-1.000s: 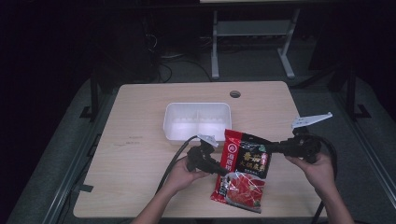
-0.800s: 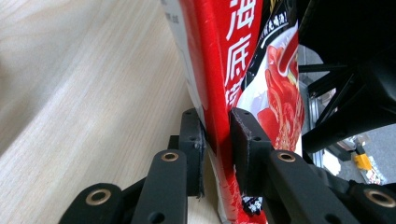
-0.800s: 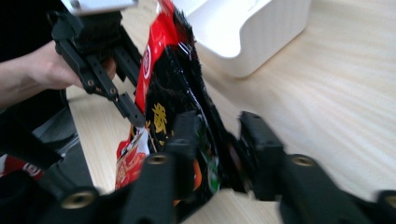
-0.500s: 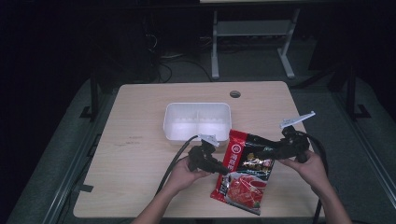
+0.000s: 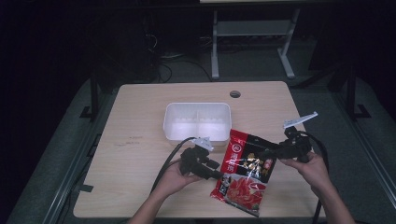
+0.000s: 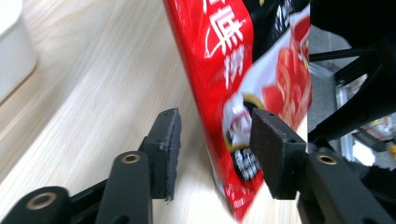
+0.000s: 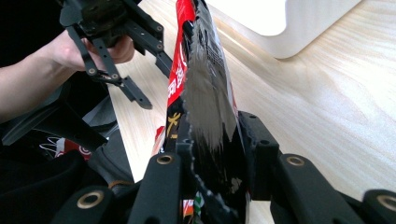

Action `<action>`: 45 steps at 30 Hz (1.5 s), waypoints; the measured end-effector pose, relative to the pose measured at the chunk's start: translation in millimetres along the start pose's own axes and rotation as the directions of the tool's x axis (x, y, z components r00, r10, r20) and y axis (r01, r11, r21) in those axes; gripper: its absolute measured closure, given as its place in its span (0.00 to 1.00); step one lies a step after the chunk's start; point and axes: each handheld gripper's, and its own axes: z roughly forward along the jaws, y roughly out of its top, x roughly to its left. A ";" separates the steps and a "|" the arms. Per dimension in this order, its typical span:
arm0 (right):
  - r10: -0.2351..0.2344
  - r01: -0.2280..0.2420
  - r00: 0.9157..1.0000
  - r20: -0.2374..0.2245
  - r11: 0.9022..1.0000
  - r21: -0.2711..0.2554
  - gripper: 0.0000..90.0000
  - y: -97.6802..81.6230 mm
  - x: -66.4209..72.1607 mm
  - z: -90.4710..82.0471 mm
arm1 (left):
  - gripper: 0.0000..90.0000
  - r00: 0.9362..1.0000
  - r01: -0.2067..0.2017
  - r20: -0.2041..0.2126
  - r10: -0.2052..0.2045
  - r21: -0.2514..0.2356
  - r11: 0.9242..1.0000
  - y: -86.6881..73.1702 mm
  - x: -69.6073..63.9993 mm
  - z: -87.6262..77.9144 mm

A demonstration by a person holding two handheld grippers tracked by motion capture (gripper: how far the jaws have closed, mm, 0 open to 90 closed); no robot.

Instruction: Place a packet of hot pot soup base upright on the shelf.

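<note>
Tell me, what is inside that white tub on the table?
The white tub looks empty: a pale floor and a faint ridge across its middle show from above. Its near wall hides the strip of floor just behind it. The red packet lies outside it.

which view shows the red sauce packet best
The high view: the whole red sauce packet lies in sight beside the white tub. The left gripper view gives a close, blurred stretch of its printed face between open jaws. The right gripper view shows its edge pinched between the jaws.

Large white Chinese characters, unreadable, on red packet
</note>
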 end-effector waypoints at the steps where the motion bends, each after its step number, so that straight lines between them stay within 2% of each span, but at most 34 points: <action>1: 0.002 -0.002 1.000 0.006 1.000 0.000 0.79 0.2 1.9 -0.9 | 0.56 1.000 0.000 0.000 0.000 0.000 1.000 0.0 0.0 0.0; 2: -0.003 0.003 1.000 0.011 1.000 -0.001 0.79 0.7 3.8 -1.9 | 0.55 1.000 -0.017 -0.024 0.018 0.004 1.000 -5.8 -5.6 -6.7; 5: -0.016 0.016 0.999 0.039 1.000 -0.006 0.79 4.1 11.7 -6.8 | 0.52 0.999 -0.024 -0.042 0.024 0.005 1.000 -12.5 -10.1 -12.2; 6: -0.025 0.025 0.999 0.048 1.000 -0.012 0.79 5.6 14.8 -9.1 | 0.50 0.997 -0.030 -0.069 0.031 0.012 0.999 -20.5 -13.5 -17.2; 8: -0.031 0.032 0.998 0.057 0.999 -0.019 0.79 7.1 17.7 -11.1 | 0.49 0.997 -0.030 -0.076 0.031 0.013 0.999 -24.9 -14.4 -19.6; 10: -0.044 0.047 0.996 0.082 0.998 -0.030 0.79 11.5 24.7 -16.3 | 0.45 0.994 -0.021 -0.110 0.023 0.020 1.000 -36.6 -15.8 -26.7; 12: -0.049 0.052 0.995 0.089 0.998 -0.031 0.79 13.2 26.9 -17.9 | 0.45 0.993 -0.016 -0.120 0.018 0.018 1.000 -41.5 -16.4 -30.2; 13: -0.062 0.066 0.992 0.106 0.997 -0.035 0.79 16.6 31.6 -20.4 | 0.44 0.990 -0.011 -0.139 0.013 0.017 1.000 -48.6 -17.4 -35.6; 14: -0.062 0.066 0.992 0.106 0.997 -0.035 0.79 16.6 31.6 -20.4 | 0.43 0.990 -0.011 -0.139 0.013 0.017 1.000 -48.6 -17.4 -35.6; 15: -0.068 0.072 0.991 0.118 0.997 -0.035 0.79 19.3 34.7 -21.9 | 0.43 0.987 -0.010 -0.158 0.013 0.021 1.000 -54.8 -18.6 -40.4; 18: -0.072 0.078 0.989 0.128 0.996 -0.042 0.79 22.6 37.3 -24.4 | 0.41 0.983 -0.007 -0.182 0.012 0.026 1.000 -63.4 -19.8 -45.0; 24: -0.079 0.091 0.985 0.154 0.994 -0.067 0.79 32.3 44.7 -32.3 | 0.39 0.977 -0.015 -0.210 0.024 0.045 0.999 -74.8 -22.6 -47.4; 29: -0.091 0.105 0.981 0.170 0.992 -0.075 0.79 44.6 50.5 -38.4 | 0.38 0.974 0.002 -0.226 0.002 0.015 1.000 -87.4 -21.9 -52.8; 44: -0.103 0.125 0.971 0.217 0.988 -0.090 0.79 76.6 59.0 -46.5 | 0.37 0.965 -0.010 -0.262 0.015 0.018 1.000 -98.6 -20.6 -60.2; 45: -0.108 0.132 0.968 0.227 0.987 -0.094 0.78 83.1 60.1 -48.0 | 0.37 0.964 -0.007 -0.265 0.010 0.013 1.000 -99.2 -20.3 -60.6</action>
